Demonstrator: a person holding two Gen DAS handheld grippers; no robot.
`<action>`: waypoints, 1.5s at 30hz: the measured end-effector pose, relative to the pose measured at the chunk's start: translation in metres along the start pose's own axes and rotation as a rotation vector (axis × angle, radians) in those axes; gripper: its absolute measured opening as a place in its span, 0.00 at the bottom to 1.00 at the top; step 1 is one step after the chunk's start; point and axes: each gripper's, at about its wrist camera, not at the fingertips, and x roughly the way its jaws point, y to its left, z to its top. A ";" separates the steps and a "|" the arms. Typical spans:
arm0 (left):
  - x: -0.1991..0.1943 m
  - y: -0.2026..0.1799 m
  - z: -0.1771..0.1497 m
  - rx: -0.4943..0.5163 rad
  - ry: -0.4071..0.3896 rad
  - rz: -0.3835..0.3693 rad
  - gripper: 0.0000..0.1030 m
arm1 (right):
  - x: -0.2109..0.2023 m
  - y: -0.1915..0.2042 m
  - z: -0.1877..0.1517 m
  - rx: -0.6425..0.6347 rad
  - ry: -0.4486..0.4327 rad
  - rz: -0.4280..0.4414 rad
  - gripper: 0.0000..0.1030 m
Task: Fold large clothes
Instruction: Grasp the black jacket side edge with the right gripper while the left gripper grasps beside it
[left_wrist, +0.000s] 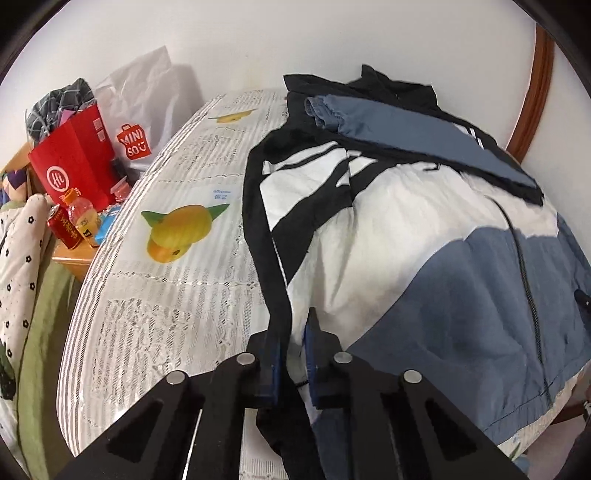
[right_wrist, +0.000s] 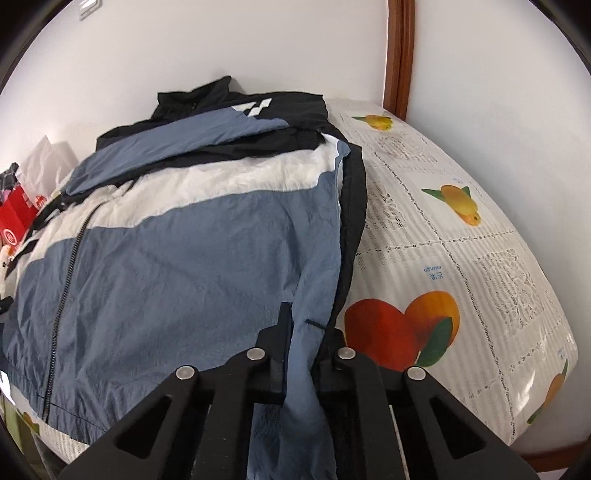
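Note:
A blue, white and black zip jacket (left_wrist: 424, 240) lies front up on the table, its sleeves folded across the chest near the collar. It also shows in the right wrist view (right_wrist: 184, 251). My left gripper (left_wrist: 293, 332) is shut on the jacket's left bottom corner, black and white cloth pinched between the fingers. My right gripper (right_wrist: 306, 328) is shut on the jacket's right bottom corner, blue cloth bunched between the fingers.
The table wears a white lace cloth with fruit prints (left_wrist: 173, 229), also seen in the right wrist view (right_wrist: 443, 229). At the left stand a red bag (left_wrist: 70, 166), a white Miniso bag (left_wrist: 140, 110) and bottles (left_wrist: 79, 221). A wooden frame (right_wrist: 399, 55) runs up the wall.

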 end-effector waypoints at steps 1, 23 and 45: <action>-0.004 0.002 0.000 -0.006 -0.009 -0.005 0.09 | -0.004 -0.001 0.000 0.004 -0.010 0.003 0.07; -0.085 0.030 0.052 -0.104 -0.320 -0.100 0.07 | -0.080 -0.013 0.066 0.048 -0.225 0.091 0.05; 0.000 0.001 0.182 -0.102 -0.302 -0.009 0.07 | 0.010 0.017 0.203 0.083 -0.254 0.128 0.05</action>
